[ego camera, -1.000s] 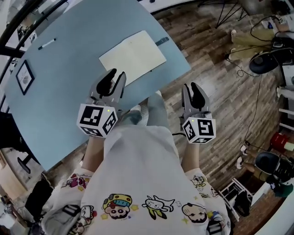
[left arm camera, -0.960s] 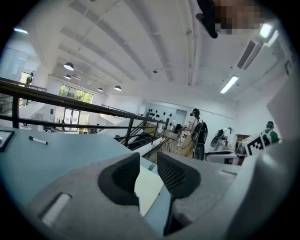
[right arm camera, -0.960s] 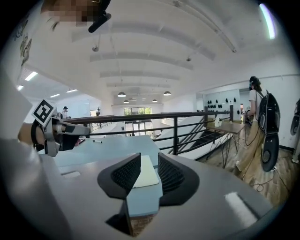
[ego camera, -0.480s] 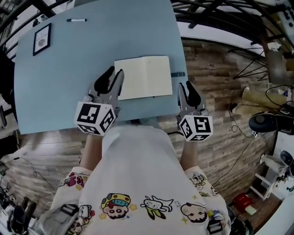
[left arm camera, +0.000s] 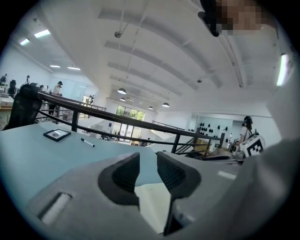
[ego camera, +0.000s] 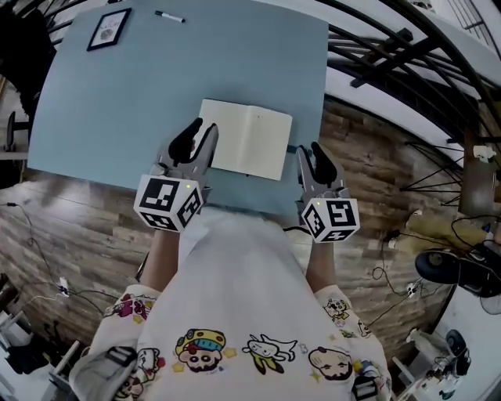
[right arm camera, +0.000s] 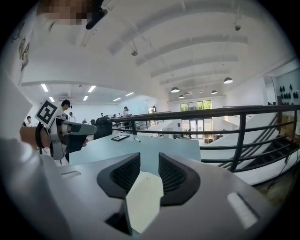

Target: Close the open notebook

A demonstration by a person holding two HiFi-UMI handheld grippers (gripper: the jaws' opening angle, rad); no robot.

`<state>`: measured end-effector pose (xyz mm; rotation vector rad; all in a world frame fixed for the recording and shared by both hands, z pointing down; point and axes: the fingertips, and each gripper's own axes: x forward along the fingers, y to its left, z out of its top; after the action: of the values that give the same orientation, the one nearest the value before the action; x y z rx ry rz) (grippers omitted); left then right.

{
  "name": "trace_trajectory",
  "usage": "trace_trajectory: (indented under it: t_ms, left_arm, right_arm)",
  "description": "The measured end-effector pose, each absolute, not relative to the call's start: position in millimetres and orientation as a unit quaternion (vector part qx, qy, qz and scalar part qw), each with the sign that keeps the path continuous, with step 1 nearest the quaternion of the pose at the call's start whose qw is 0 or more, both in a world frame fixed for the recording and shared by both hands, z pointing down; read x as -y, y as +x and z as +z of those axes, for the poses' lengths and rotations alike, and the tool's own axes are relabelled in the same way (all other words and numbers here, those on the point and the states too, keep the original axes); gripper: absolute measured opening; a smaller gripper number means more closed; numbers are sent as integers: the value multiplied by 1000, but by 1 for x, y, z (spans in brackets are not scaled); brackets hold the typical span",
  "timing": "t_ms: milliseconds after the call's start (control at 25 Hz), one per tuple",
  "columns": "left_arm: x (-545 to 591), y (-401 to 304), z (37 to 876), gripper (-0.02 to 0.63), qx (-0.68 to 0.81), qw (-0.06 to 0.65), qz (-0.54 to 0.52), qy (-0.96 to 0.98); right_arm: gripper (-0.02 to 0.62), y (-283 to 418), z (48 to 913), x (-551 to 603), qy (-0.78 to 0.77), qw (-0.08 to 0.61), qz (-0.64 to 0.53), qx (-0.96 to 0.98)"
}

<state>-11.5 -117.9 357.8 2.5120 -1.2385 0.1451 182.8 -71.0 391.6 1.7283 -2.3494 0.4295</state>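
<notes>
Notebook lies open at the near edge of the desk between the empty left gripper and right gripper, fingers part-open, the right's just widening, poised to fold it

On the surface, near its front edge: open notebook. At the far left corner: picture frame, with marker pen just to its right. Left claw at the notebook's left edge; right claw just beside its right edge. Railing beyond the surface's right side.
</notes>
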Motion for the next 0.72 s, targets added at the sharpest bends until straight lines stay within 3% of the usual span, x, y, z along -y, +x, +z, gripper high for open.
trace_trajectory:
  t_ms: [720]
  left_arm:
    - [99, -37, 383, 140, 460, 194, 70, 863]
  right_arm:
    - [143, 168, 416, 67, 553, 117, 180, 805]
